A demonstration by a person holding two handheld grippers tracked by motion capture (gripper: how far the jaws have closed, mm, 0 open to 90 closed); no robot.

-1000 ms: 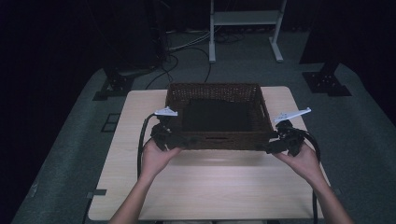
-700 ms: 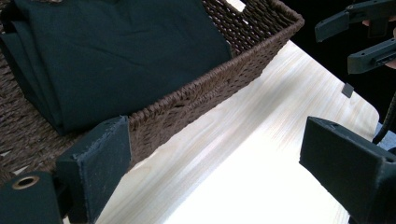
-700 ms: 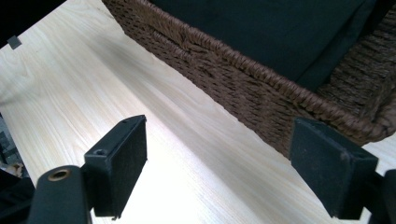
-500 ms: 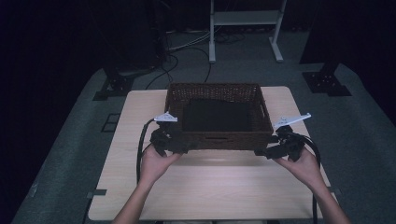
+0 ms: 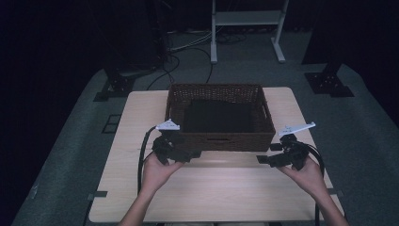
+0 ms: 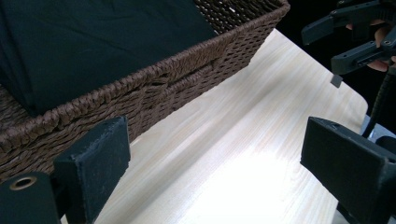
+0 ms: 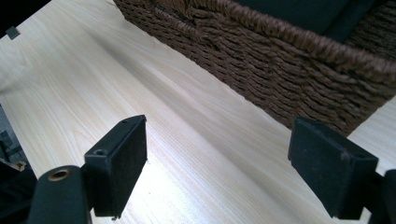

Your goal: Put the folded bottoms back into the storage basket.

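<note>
A brown wicker basket stands at the back middle of the pale wooden table, with a folded black cloth lying inside it. My left gripper is open just in front of the basket's near left corner and points to the right along its front wall. In the left gripper view, the left gripper has bare tabletop between its jaws, the basket beside its left jaw and the black cloth beyond. My right gripper is open near the front right corner and points left. In the right gripper view, the right gripper holds nothing, and the basket rises ahead.
The other gripper shows open at the top right of the left gripper view. On the floor behind the table are a white frame stand, loose cables and black stand bases. Bare tabletop lies in front of the basket.
Both grippers have drawn back from the basket's sides toward the person and turned inward along its front wall. The basket has not moved.
</note>
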